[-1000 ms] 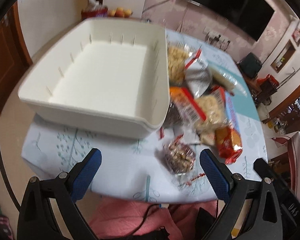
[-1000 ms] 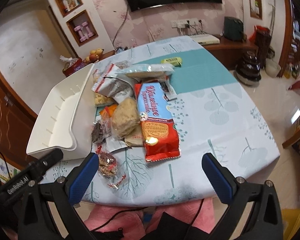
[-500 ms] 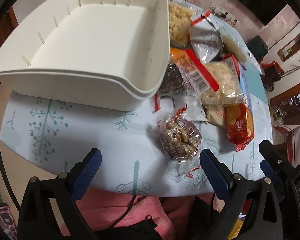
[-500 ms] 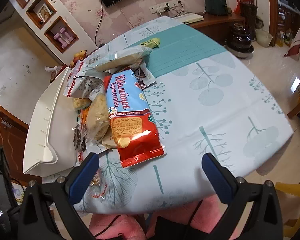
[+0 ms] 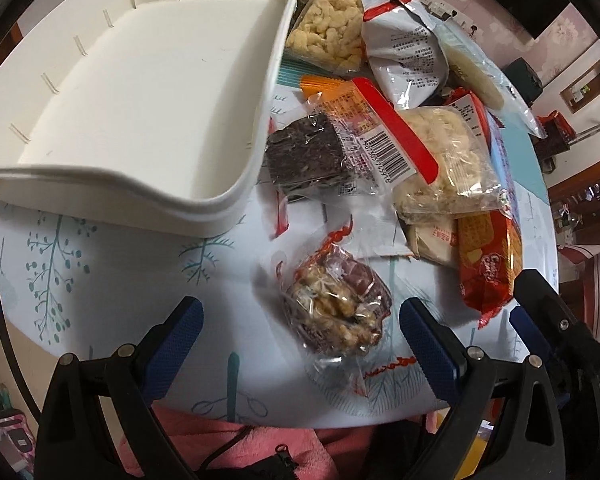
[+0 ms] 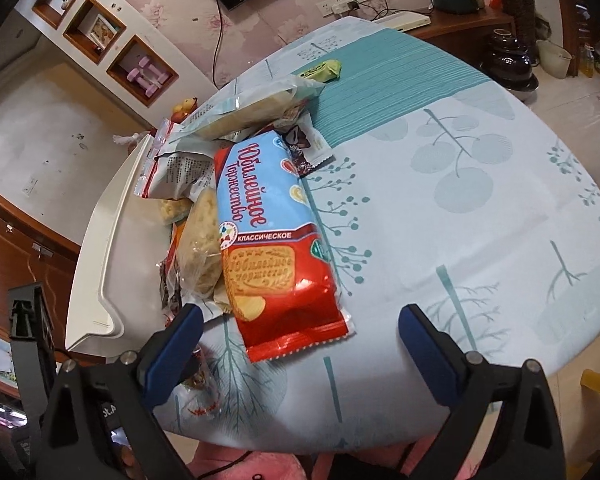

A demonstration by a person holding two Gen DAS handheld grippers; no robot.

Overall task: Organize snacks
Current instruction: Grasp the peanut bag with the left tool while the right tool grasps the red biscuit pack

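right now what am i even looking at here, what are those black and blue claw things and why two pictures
Those claws are two hand-held grippers; a person holds one in each hand. Each carries a wide-angle camera looking out along its blue-padded fingers, hence two pictures. One view is from the left gripper, the other from the right gripper. Both are open and hold nothing. They look down on a table with a tree-print cloth. On it sit an empty white bin and, beside it, a pile of wrapped snacks, including a red and blue biscuit pack. A clear nut snack bag lies between the left fingers, not gripped.
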